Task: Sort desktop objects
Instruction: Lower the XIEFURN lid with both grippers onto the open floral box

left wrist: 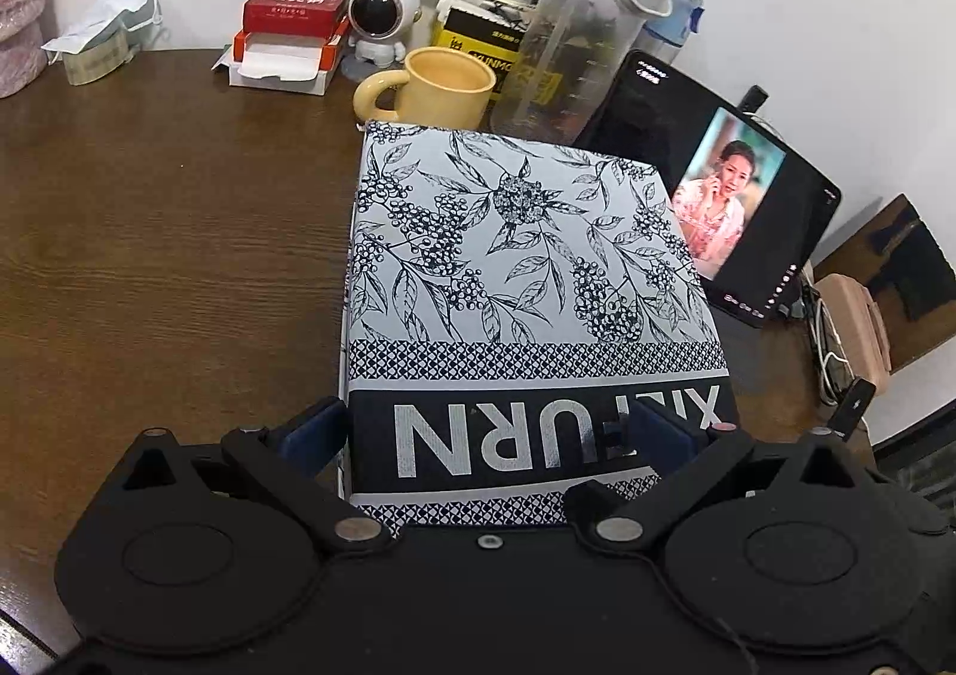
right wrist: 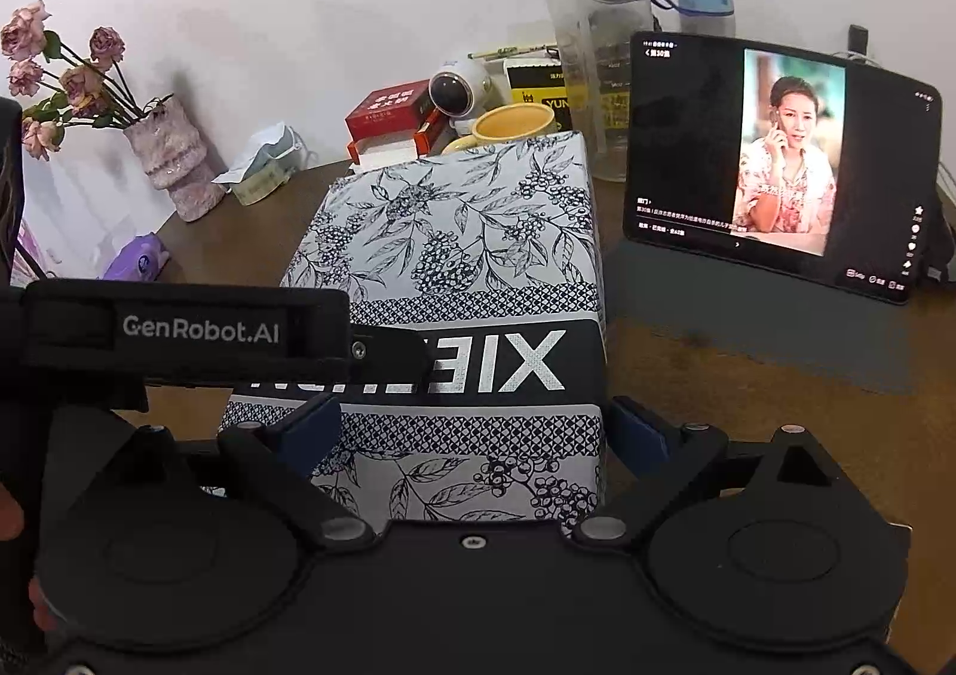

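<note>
Left gripper (left wrist: 499,433): blue-padded fingers (left wrist: 313,430) spread wide, one on each side of the near end of the patterned box (left wrist: 520,257). Pads sit at the box's side walls; whether they press on it cannot be told.

Right gripper (right wrist: 472,430): fingers (right wrist: 639,430) likewise spread wide, straddling the near end of the same box (right wrist: 460,257). Left pad overlaps the box's lower corner, right pad just beside its right edge. Firm contact cannot be told. The left gripper's black body with a "GenRobot.AI" strap (right wrist: 197,328) crosses the box from the left in the right wrist view.

Box: white with dark leaf-and-berry print, a dark band with large pale lettering, and lattice strips. It stands on the brown wooden desk (left wrist: 149,257), towards the back right part of it.

Behind the box, along the desk's back edge by the wall: yellow mug (left wrist: 430,86) just beyond the box's far end, clear water bottle (left wrist: 573,36) with a grey carry handle, yellow-and-black carton (left wrist: 478,39), small white astronaut figure (left wrist: 379,21), red-and-white boxes (left wrist: 293,33) stacked, crumpled face mask (left wrist: 113,27).

Right of the box: tablet (right wrist: 777,161) propped upright, screen lit, on a dark mat (right wrist: 747,328).

Back left corner: pink textured vase (right wrist: 173,161) with dried roses (right wrist: 54,71); a purple item (right wrist: 137,257) near the left edge.
</note>
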Available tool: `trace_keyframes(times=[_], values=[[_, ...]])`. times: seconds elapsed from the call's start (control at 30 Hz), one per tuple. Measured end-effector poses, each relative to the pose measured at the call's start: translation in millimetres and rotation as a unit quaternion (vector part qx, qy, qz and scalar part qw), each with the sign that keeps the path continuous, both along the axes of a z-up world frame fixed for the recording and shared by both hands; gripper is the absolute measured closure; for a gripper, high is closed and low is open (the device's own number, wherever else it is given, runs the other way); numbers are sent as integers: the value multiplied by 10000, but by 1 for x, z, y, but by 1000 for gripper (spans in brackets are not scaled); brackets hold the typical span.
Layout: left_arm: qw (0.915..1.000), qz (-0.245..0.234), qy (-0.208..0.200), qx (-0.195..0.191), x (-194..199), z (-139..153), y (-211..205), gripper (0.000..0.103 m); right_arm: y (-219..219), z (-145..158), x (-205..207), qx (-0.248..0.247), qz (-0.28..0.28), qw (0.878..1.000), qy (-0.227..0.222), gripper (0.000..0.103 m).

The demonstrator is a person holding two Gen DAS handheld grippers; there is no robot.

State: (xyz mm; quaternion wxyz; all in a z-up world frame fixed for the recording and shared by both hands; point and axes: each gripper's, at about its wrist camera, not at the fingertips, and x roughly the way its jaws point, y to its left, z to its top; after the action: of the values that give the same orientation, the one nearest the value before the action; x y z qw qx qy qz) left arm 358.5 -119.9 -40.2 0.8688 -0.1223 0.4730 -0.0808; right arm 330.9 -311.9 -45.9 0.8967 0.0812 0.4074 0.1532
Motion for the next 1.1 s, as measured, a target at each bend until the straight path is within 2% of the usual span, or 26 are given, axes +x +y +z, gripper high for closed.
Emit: trace_keyframes(times=[0.13, 0.6, 0.87, 1.1], values=[[10000, 18, 79, 38, 7, -6, 2, 3, 0, -7, 8, 57, -17, 9999, 87, 6], [9991, -154, -61, 391, 18, -10, -5, 3, -8, -20, 27, 395, -75, 9986, 344, 6], [9994, -124, 220, 246, 27, -27, 3, 1, 0, -29, 30, 161, 34, 9990, 409, 7], [9987, -243, 195, 396, 24, -39, -2, 0, -2, -41, 32, 236, -22, 9980, 585, 6]])
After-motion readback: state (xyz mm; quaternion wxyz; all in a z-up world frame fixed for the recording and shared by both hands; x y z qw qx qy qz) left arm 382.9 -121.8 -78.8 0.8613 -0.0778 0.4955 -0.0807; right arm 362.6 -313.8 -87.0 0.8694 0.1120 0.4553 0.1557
